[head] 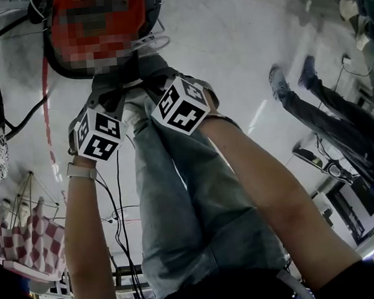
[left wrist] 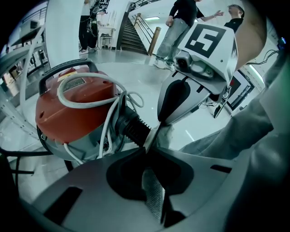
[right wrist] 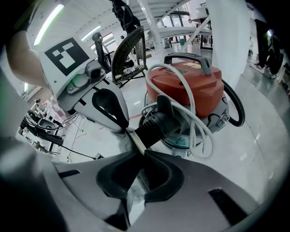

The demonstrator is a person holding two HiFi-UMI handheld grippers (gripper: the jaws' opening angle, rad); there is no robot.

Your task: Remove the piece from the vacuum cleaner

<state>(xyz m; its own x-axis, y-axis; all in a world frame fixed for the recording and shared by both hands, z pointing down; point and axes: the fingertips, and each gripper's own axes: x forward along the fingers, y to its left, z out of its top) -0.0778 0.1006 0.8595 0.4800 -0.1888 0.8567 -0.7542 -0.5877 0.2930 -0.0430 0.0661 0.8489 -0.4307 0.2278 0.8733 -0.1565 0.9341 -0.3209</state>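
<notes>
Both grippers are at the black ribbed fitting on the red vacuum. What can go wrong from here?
1. The left gripper and the right gripper are both shut on the same thin pale strip by the ribbed black fitting; it may slip out.
2. The white cord drapes loosely over that fitting and could snag on a pull.
3. Nothing braces the vacuum cleaner on the glossy floor; it may slide.

The head camera looks steeply down over both forearms, with the red vacuum cleaner [head: 139, 13] beyond the tools at the frame's top. The camera on the left tool [left wrist: 148, 147] looks along its jaws, close to the vacuum cleaner, ahead and leftward. The right tool [right wrist: 138, 152] camera sees it ahead and rightward. Both tool views share the black ribbed hose socket [left wrist: 131, 127], and each shows the other tool.
</notes>
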